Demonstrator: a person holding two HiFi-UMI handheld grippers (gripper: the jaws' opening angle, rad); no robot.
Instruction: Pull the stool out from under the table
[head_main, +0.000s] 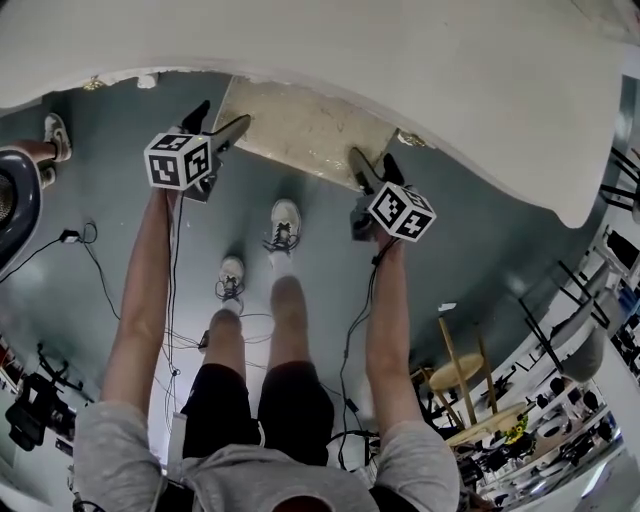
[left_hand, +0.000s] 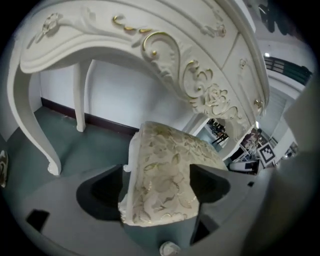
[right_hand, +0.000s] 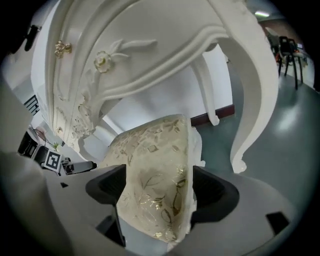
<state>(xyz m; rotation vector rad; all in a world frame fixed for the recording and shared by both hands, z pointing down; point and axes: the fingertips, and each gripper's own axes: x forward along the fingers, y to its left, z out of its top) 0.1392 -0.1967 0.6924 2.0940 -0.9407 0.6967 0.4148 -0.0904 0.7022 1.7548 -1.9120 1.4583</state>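
A stool with a cream, gold-leaf padded seat (head_main: 300, 125) stands partly under the white carved table (head_main: 420, 60). My left gripper (head_main: 220, 122) is at the seat's left side and my right gripper (head_main: 375, 165) at its right side. In the left gripper view the seat edge (left_hand: 162, 150) lies between the wide jaws of the left gripper (left_hand: 155, 175), with a gap at the left jaw. In the right gripper view the seat (right_hand: 155, 150) also lies between the spread jaws of the right gripper (right_hand: 159, 175). Neither gripper's pads press on it.
The person's sneakers (head_main: 285, 225) stand on the grey-green floor just behind the stool. Cables (head_main: 100, 270) trail on the floor. Curved table legs (left_hand: 50, 150) (right_hand: 250, 125) flank the stool. A wooden stool (head_main: 455, 370) and dark chairs (head_main: 620, 180) stand at the right.
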